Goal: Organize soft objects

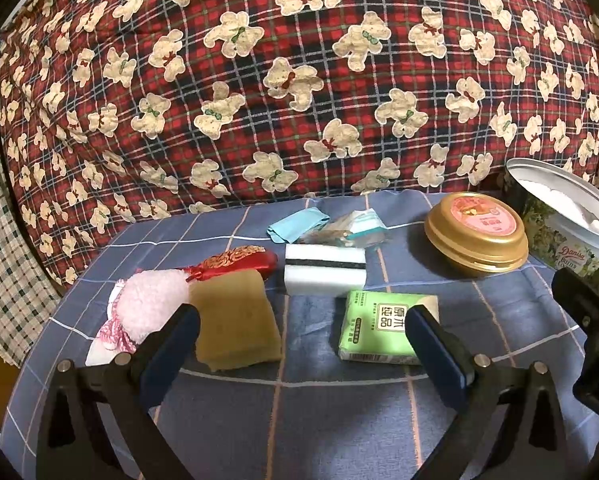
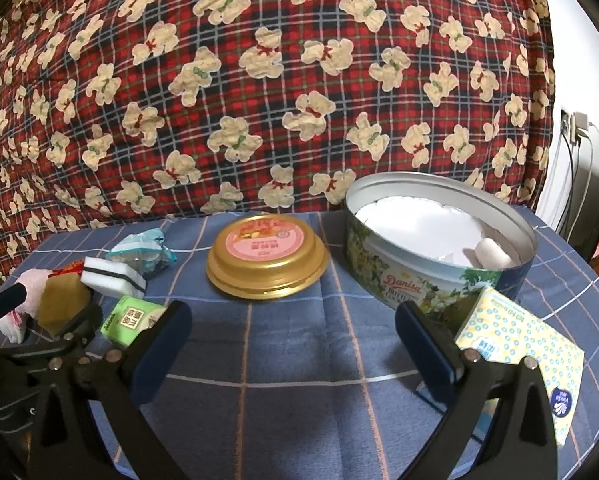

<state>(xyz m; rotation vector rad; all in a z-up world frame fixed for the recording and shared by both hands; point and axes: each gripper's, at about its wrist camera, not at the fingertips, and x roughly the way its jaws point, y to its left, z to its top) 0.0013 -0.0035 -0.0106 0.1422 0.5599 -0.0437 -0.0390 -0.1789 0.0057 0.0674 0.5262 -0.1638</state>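
Left wrist view shows the left gripper [image 1: 299,332] with its two blue-padded fingers spread wide and nothing between them. It hangs over a blue checked cloth [image 1: 299,420]. At about 10 o'clock from it lies a flat yellow-brown sponge [image 1: 235,320]. Just beside that, more to 9 o'clock, sits a fluffy pink pom-pom [image 1: 151,304], and a red and gold pouch [image 1: 239,264] touches the sponge's far edge. At 12 o'clock is a white block sponge with a black stripe [image 1: 325,272]. At 2 o'clock is a green soft pack of tissues [image 1: 383,328], right by the finger on that side.

The right gripper [image 2: 293,328] is spread wide too and holds nothing. At 12 o'clock from it is a round gold lid with a pink label [image 2: 265,260]. At 2 o'clock stands a big round open cookie tin [image 2: 439,240] with white paper and something white inside. At 3 o'clock lies a yellow dotted tissue pack [image 2: 519,340], touching the tin.

All these soft things look light and squishy. I think the sponges will bend, so pinch them across the middle of the short sides. The tissue packs look slippery, so squeeze gently on the two long sides. The tin looks like the place for them.
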